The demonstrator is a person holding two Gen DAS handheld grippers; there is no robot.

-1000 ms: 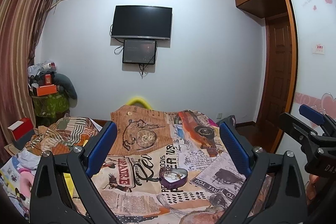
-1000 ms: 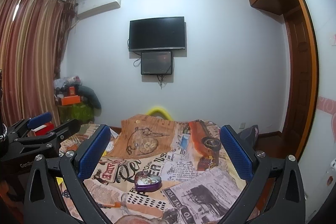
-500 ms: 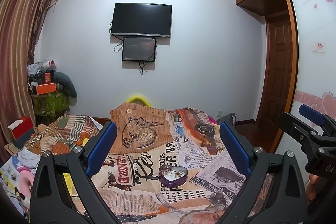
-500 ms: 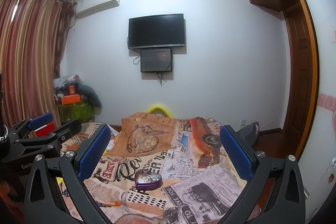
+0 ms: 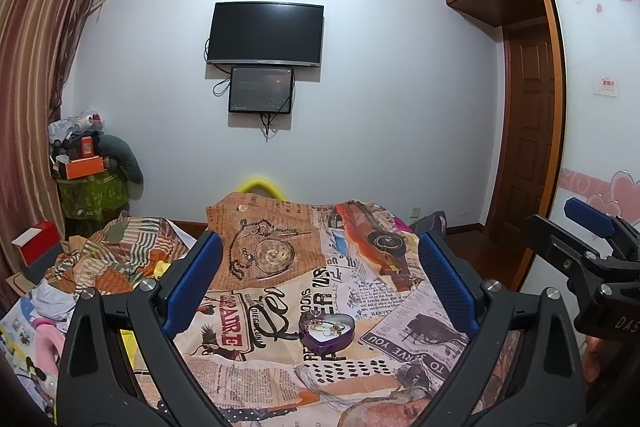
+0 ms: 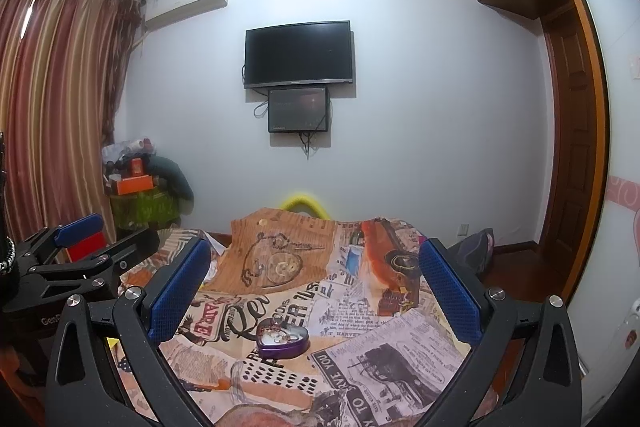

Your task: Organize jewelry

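My left tongs and my right tongs both gape wide and hold nothing. The purple heart-shaped tin of jewelry lies on the bed's newsprint-patterned cover, ahead of and below both tongs, between their blue pads, untouched.

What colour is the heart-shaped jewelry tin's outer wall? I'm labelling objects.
Purple, with a pale lining; the heart-shaped tin shows best in the left wrist view.

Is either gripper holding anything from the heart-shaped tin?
No: the left gripper and right gripper are open and empty, above the heart-shaped tin.
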